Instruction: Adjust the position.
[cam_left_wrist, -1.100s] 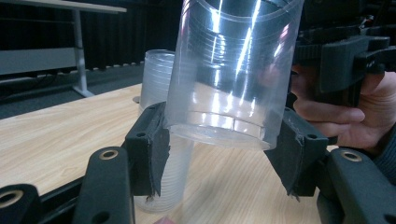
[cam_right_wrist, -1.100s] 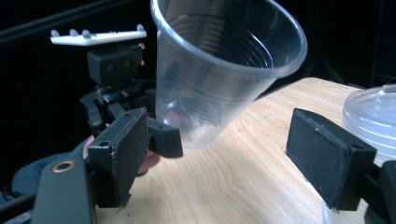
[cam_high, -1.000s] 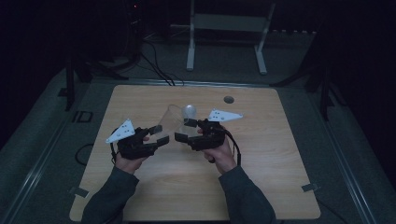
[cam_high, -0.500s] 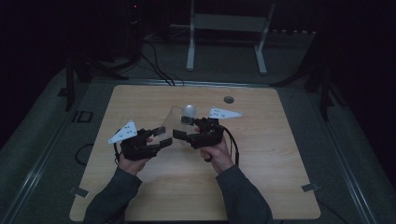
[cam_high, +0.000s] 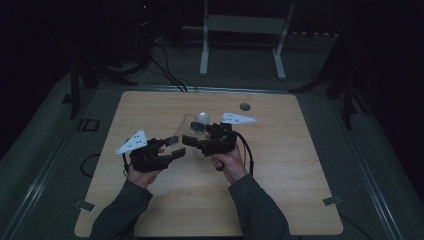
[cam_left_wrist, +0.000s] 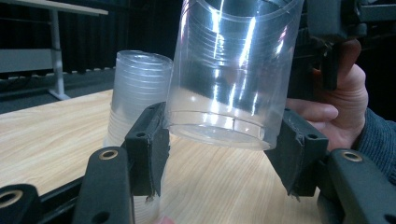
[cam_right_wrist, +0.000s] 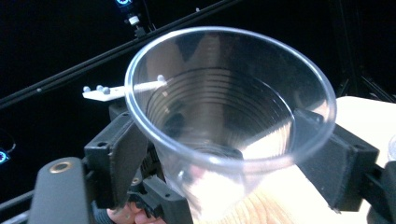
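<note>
Jaws of the right gripper (cam_high: 192, 140) have just been closing around the clear plastic cup (cam_left_wrist: 231, 77), flanking its rim without visible contact, which suggests a handover. Left gripper (cam_left_wrist: 224, 154) stays clamped on the cup's base, beside the stacked cups (cam_left_wrist: 135, 98).

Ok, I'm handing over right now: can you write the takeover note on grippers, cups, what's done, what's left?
Left gripper: shut on the base of a clear plastic cup, held tilted above the table.
Right gripper: jaws astride the same cup near its rim, just closing; firm contact unclear.
Stack of clear cups: upside down on the table behind the held cup.
Done: one cup held apart from the stack.
Left: probably finish the right grip, then place the cup.
</note>
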